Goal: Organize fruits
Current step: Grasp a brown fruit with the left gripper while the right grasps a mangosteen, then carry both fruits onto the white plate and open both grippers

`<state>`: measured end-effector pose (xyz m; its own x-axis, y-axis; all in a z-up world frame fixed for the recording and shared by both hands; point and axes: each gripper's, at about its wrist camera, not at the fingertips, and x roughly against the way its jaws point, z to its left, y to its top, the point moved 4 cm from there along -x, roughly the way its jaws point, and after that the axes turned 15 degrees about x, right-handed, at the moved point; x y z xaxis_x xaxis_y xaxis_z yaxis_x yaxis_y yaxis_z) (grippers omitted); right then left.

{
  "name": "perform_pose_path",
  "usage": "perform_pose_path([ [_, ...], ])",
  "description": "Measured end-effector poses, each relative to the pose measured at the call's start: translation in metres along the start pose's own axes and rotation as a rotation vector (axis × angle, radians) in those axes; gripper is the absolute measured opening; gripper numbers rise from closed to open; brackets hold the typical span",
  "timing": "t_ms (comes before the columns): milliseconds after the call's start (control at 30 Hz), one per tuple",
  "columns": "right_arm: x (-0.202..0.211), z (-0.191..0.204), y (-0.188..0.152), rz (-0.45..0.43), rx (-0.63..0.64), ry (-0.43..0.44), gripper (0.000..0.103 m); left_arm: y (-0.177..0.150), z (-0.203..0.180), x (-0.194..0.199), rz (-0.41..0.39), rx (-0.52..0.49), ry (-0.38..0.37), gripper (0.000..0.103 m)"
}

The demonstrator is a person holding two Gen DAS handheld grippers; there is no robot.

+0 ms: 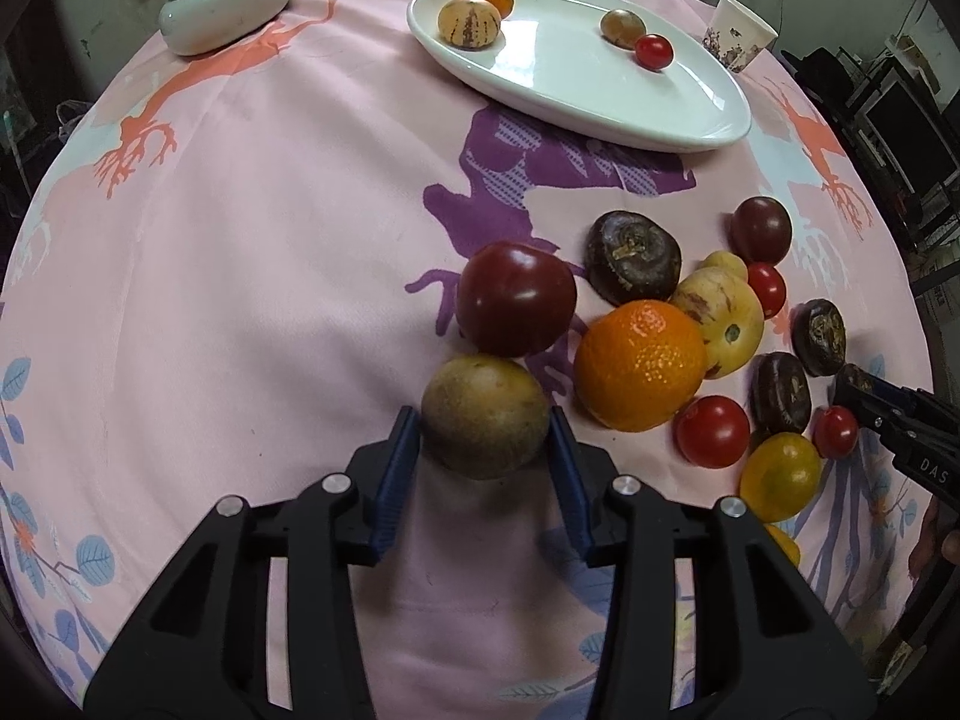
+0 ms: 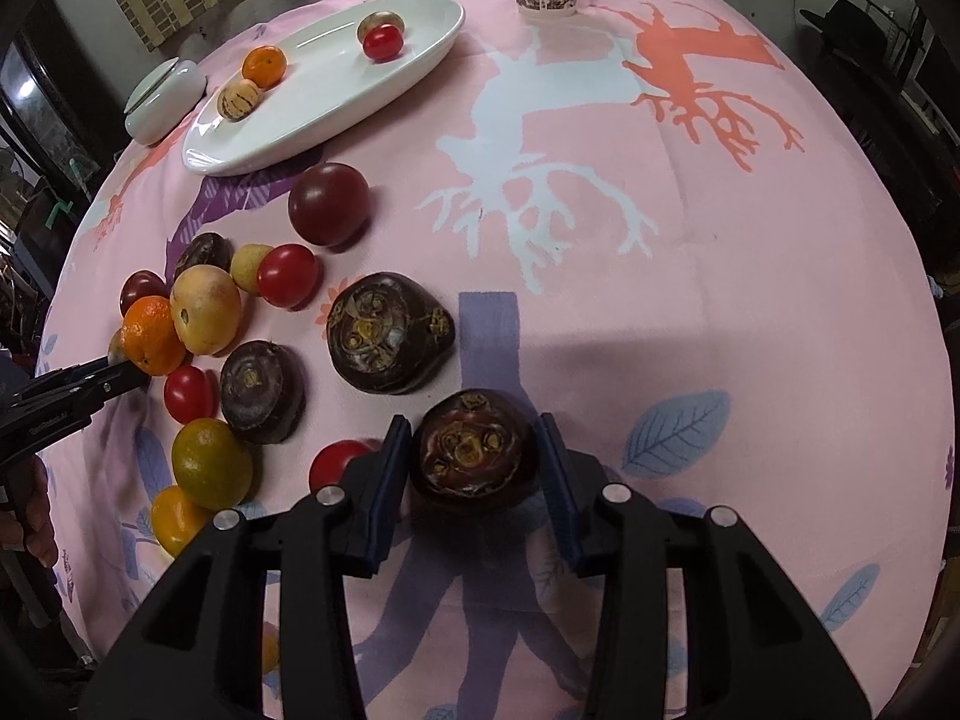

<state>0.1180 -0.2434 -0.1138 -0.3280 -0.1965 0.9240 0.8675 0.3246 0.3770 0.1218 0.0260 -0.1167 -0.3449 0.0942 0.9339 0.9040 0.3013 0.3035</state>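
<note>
While you are holding a fruit in each tool, a few things could go wrong. Your left gripper (image 1: 485,441) is squeezing the round brown fruit (image 1: 485,414) between its blue pads (image 1: 399,468), and the fruit is sitting right at the tips. It is touching the dark red tomato (image 1: 516,299), so a quick lift could be bumping that tomato and sending it rolling across the pink cloth (image 1: 240,300).

Your right gripper (image 2: 474,462) is closing on the dark water chestnut (image 2: 474,450). I cannot tell if the right pad is touching it yet. If the hold is loose, the chestnut could be slipping out on the way.

A small red tomato (image 2: 336,462) is sitting just beside your right tool's left finger, so it could get pushed.

The white plate (image 1: 600,102) is waiting far across the cloth, with four fruits on it already. Round fruits roll, so dropping one there from high up could be knocking the others off.
</note>
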Motion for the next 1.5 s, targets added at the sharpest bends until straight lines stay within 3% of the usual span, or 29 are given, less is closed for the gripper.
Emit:
perform_pose_path([
  [133,0.004,0.002,0.000,0.003,0.009,-0.015,0.042,0.001,0.005,0.008,0.009,0.029,-0.026,0.039],
  [400,0.045,-0.007,0.020,-0.100,-0.001,-0.011,0.042,0.022,0.003,0.055,-0.072,0.039,-0.093,0.039],
  [833,0.110,-0.003,0.103,-0.302,0.085,-0.007,0.042,0.076,-0.031,0.114,-0.202,-0.021,-0.178,0.039],
  [1200,0.087,0.010,0.164,-0.335,0.116,0.047,0.042,0.117,-0.057,0.095,-0.204,-0.050,-0.191,0.039],
  [1500,0.039,0.012,0.200,-0.304,0.120,0.077,0.042,0.150,-0.066,0.048,-0.159,-0.044,-0.180,0.039],
])
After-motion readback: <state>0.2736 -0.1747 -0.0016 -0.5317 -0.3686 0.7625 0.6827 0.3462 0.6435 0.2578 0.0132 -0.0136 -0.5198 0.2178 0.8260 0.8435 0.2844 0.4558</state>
